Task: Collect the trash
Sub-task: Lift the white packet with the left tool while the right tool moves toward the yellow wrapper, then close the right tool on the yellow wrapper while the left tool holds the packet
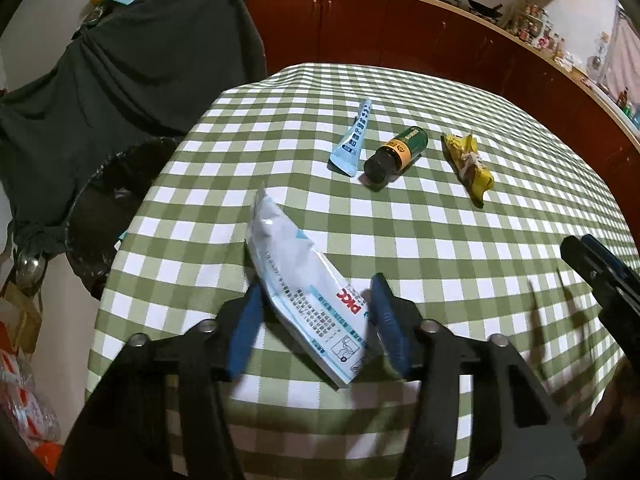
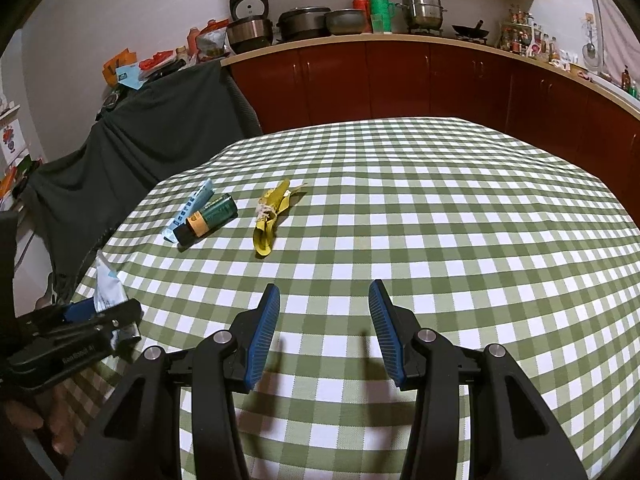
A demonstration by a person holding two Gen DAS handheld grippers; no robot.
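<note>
A: Left wrist view: does the left gripper (image 1: 316, 300) grip the white packet (image 1: 304, 292)?
B: The packet lies between its blue pads; whether they press it, I cannot tell. A black-lined bin (image 1: 104, 216) stands beside the checked tablecloth (image 1: 440, 264).
A: Right wrist view?
B: The right gripper (image 2: 324, 304) is parted and empty; the blue sachet (image 2: 188, 208), green bottle (image 2: 210, 216) and yellow wrapper (image 2: 270, 216) lie beyond it.

Between the fingers (image 1: 384, 320), ribbed blue rubbery pads, a glossy plastic sachet (image 1: 296, 280) is seen; woven matt checked cloth (image 1: 400, 240) beneath, crinkled yellow wrapper (image 1: 468, 164) beyond.
</note>
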